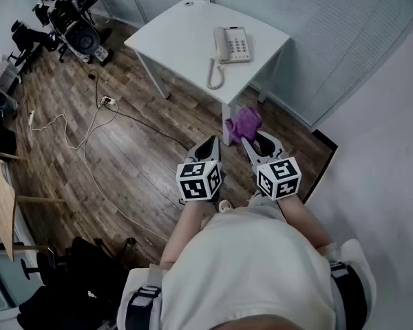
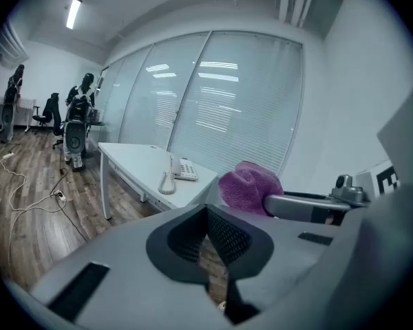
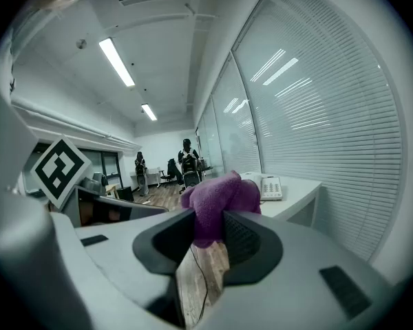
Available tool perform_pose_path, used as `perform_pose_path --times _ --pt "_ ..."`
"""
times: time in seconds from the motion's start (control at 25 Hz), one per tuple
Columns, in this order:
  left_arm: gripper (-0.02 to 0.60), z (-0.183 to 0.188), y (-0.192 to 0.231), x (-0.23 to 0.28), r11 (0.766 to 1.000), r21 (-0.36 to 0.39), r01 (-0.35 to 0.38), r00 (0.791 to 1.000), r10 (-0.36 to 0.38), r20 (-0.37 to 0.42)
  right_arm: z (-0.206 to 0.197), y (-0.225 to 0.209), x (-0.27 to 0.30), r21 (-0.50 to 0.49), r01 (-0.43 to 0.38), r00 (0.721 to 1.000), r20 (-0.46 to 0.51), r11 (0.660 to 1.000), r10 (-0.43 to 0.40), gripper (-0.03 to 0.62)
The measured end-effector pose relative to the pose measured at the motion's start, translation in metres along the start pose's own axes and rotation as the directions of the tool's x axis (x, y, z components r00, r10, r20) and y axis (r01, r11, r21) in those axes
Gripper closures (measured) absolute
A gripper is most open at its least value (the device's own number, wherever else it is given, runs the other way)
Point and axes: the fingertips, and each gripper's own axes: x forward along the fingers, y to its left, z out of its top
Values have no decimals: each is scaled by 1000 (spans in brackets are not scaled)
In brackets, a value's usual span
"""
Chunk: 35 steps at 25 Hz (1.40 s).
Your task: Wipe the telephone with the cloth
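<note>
A white telephone (image 1: 233, 45) with a coiled cord lies on the white table (image 1: 179, 36) ahead of me; the left gripper view shows this telephone (image 2: 183, 169) too, and the right gripper view has the telephone (image 3: 270, 187) at the table's near corner. My right gripper (image 1: 246, 137) is shut on a bunched purple cloth (image 1: 245, 123), which bulges out past its jaws as the cloth (image 3: 217, 205). My left gripper (image 1: 210, 144) hangs beside it, shut and empty, its jaws (image 2: 208, 234) pressed together. Both grippers are held in the air short of the table.
Wooden floor lies below, with white cables and a power strip (image 1: 107, 102) to the left. Office chairs and equipment (image 1: 72, 23) stand at the far left. Blinds-covered glass walls (image 1: 344, 40) run behind the table. A wooden desk edge (image 1: 0, 198) is at the left.
</note>
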Motion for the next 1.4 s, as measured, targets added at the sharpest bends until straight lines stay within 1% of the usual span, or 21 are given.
perform_pose_path --times 0.12,0.32,0.48,0.64,0.76,0.92,1.12,1.32,1.4 --pt "560 0 4 -5 1000 19 -4 1000 5 -10 1 4 1 27 -1 1000 16 1000 0 467" --pt "561 1 6 -8 1000 27 7 1000 -7 -5 2 11 1 28 1 1000 30 1000 -2 467" --pt "561 -3 9 -7 999 34 15 1000 -14 -22 -3 15 1 41 5 1000 26 999 -6 467" --pt "561 -6 8 -11 999 29 24 1000 -24 -19 -6 20 -6 39 21 1000 16 999 -22 467" --pt "560 -8 7 -17 999 30 26 1000 -26 -8 -9 24 -12 61 23 1000 19 998 -24 465" --pt "561 -7 7 -19 999 32 29 1000 -29 -9 -5 21 -15 79 50 998 34 996 -53 465" --pt "561 -10 10 -22 999 19 37 999 -37 -8 0 30 -14 80 42 997 55 996 -46 465" --pt "560 -15 13 -20 999 8 38 999 -38 -17 0 34 -15 138 27 998 54 990 -35 465" --pt "560 -18 13 -19 999 4 43 999 -43 -25 0 34 -16 143 32 998 52 989 -40 465"
